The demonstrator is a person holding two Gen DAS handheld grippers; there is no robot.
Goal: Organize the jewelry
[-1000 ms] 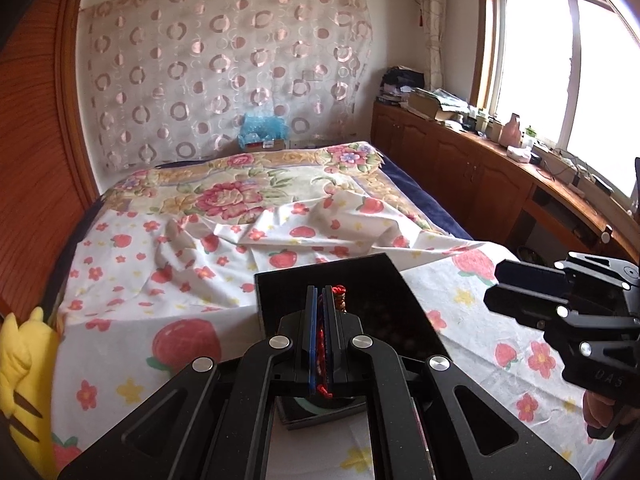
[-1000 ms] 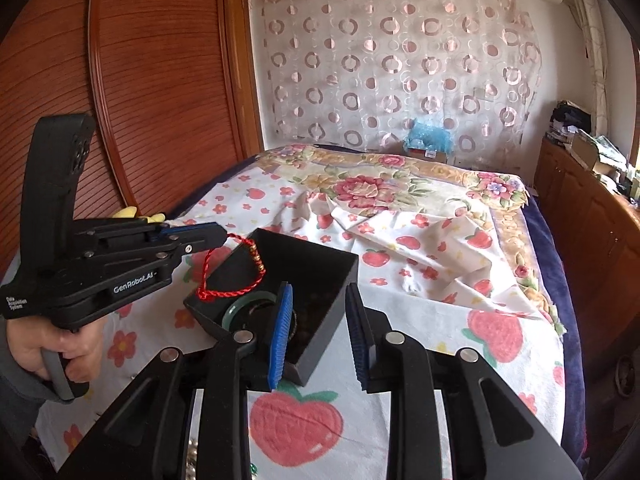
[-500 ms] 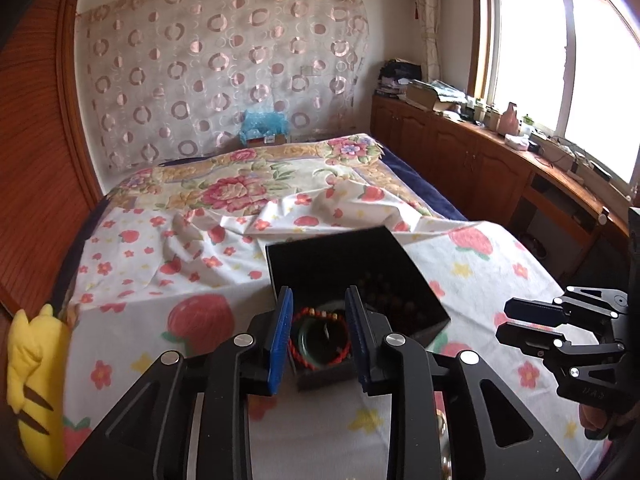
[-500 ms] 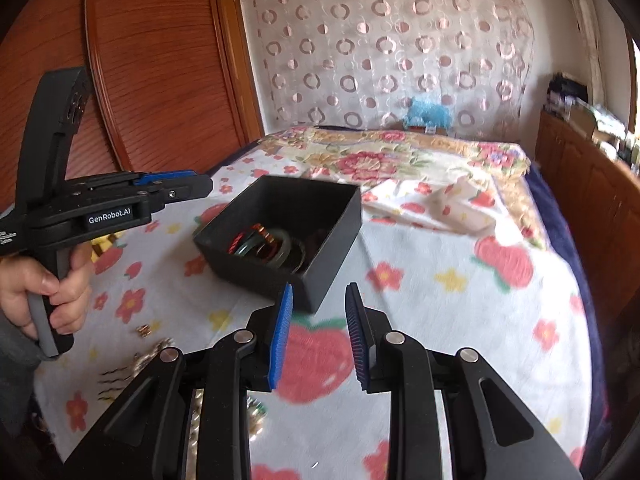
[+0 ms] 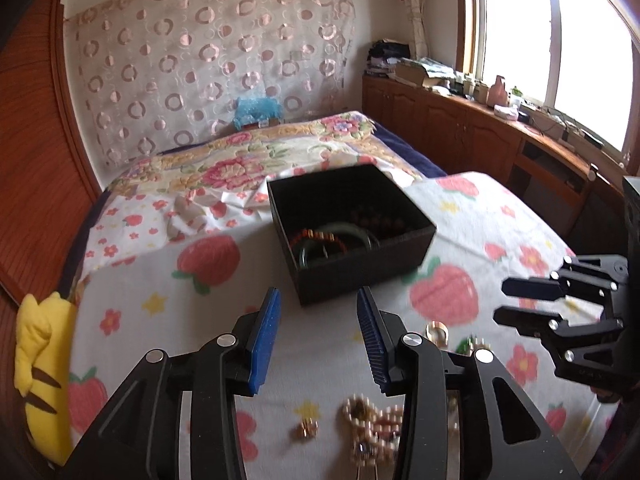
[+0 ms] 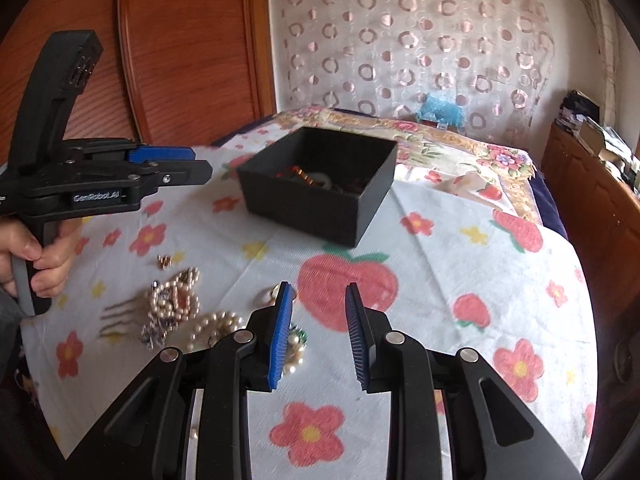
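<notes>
- Left wrist view: left gripper (image 5: 318, 334) hangs empty over the bed (image 5: 132, 292), its blue pads well apart. Just beyond it a black box (image 5: 362, 266) sits on the strawberry-print sheet. Inside lie a green bangle (image 5: 310, 254), a red cord bracelet (image 5: 320, 236) with gold beads, and some dark beads (image 5: 374, 216). Loose pieces lie on the sheet near the gripper: a small gold clasp (image 5: 306, 430), a pearl-and-gold cluster (image 5: 370, 426) and a gold ring (image 5: 438, 330). The right gripper (image 5: 520, 300) shows at the right edge with a gap between its fingers. A yellow plush toy (image 5: 36, 360) lies at the left.
- Right wrist view: right gripper (image 6: 318, 338) is also empty, pads apart, low over the sheet. To its left lie a pearl brooch (image 6: 176, 298), a pearl strand (image 6: 216, 326) and a hair comb (image 6: 114, 318); another beaded piece is half hidden behind the left pad. The black box stands farther off, in the middle. The left gripper, at the left, reads "GenRobot.AI" in white on its side.
- Handling, as a judgement: the pieces look light and small. The strand is limp and will dangle, so a pinch across a bunched section should hold best. The brooch is stiff but possibly delicate; its edge seems the safest place to grip. Smooth pearls may slip between the pads.
</notes>
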